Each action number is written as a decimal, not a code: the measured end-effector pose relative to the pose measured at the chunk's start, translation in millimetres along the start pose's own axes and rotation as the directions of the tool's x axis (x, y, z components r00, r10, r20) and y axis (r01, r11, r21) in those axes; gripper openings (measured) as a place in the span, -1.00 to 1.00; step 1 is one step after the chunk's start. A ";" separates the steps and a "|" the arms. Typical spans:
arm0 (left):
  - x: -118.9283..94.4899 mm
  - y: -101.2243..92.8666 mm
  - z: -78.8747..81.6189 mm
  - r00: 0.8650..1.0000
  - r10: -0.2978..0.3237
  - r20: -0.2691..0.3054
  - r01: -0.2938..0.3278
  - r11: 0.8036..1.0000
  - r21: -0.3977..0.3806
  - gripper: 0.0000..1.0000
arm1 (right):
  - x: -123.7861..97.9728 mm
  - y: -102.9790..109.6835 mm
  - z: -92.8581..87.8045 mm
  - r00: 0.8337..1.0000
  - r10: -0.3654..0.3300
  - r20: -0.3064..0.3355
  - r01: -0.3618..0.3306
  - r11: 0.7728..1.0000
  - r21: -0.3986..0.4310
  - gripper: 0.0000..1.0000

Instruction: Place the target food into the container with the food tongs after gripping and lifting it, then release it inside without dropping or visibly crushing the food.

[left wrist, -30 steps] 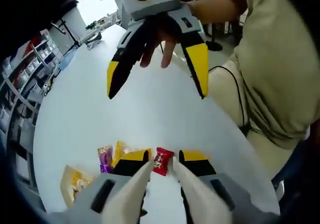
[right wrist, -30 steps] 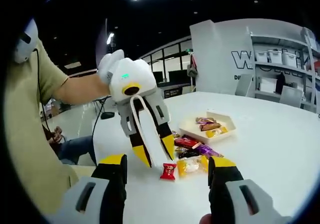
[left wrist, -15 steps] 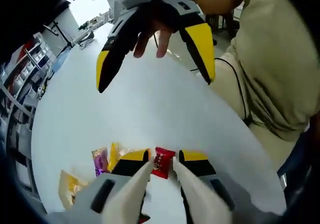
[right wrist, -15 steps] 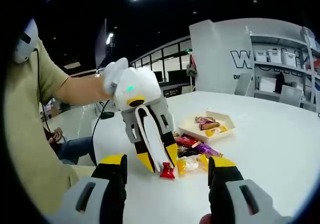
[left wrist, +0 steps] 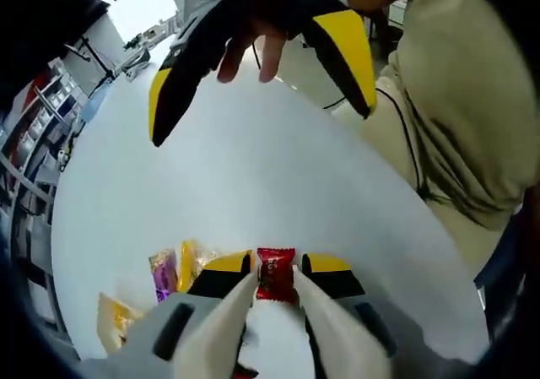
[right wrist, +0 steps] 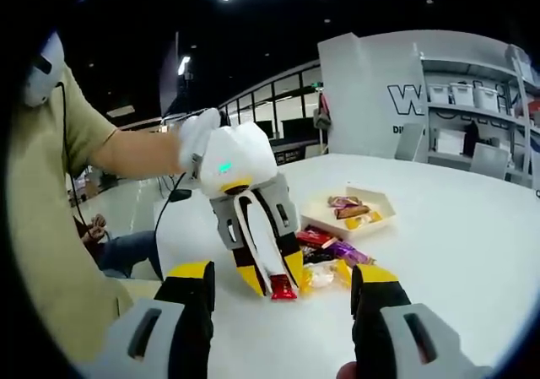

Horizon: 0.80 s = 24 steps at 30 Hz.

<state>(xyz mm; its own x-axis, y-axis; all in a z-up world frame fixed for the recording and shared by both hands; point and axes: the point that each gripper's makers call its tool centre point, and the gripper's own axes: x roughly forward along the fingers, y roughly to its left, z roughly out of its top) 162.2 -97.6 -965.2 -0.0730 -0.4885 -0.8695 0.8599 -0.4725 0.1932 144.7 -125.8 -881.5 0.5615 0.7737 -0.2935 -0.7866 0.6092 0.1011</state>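
A small red candy (left wrist: 275,274) lies on the white table (left wrist: 253,176), wedged between the two white tips of the food tongs (left wrist: 245,299). My left gripper (left wrist: 277,265) is shut on those tongs. From the right gripper view, the white left gripper (right wrist: 270,282) points down with the tongs straddling the red candy (right wrist: 283,289). The white container (right wrist: 381,203) stands behind, holding a few wrapped candies. My right gripper (right wrist: 283,271) is open and holds nothing; it hovers above the table as the right gripper (left wrist: 257,92) in the left gripper view.
A heap of wrapped candies (right wrist: 327,251) lies between the red candy and the container; purple and yellow wrappers (left wrist: 173,265) sit left of the tongs. A person in a beige shirt (left wrist: 456,126) stands at the table's edge. Shelves (right wrist: 472,100) stand beyond the table.
The left gripper has come down over the red candy, which now sits straight between the tong tips. The right gripper looms nearer and higher in the left gripper view.
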 end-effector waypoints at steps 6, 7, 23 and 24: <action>0.0 -0.8 -0.4 1.000 0.000 0.010 0.000 0.999 -0.047 -0.56 | 0.8 0.9 -0.1 1.000 0.003 0.000 -0.003 1.000 -0.001 0.27; -0.2 -0.4 -0.7 1.000 0.003 0.015 -0.002 0.998 -0.061 -0.57 | 0.8 1.0 0.2 1.000 0.004 0.000 -0.004 1.000 -0.001 0.27; -10.9 0.0 4.2 0.997 0.011 0.078 0.005 0.981 -0.196 -0.61 | 1.7 3.5 0.1 1.000 0.006 -0.004 -0.006 1.000 -0.003 0.27; -13.0 0.0 4.1 0.997 0.014 0.082 0.003 0.980 -0.199 -0.61 | 1.6 3.7 0.2 1.000 0.006 -0.004 -0.006 1.000 -0.004 0.27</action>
<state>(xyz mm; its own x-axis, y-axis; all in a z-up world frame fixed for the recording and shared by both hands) 161.1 -94.3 -952.0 -0.1021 -0.5532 -0.8268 0.9431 -0.3183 0.0964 142.7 -122.3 -881.4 0.5559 0.7766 -0.2965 -0.7908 0.6040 0.0990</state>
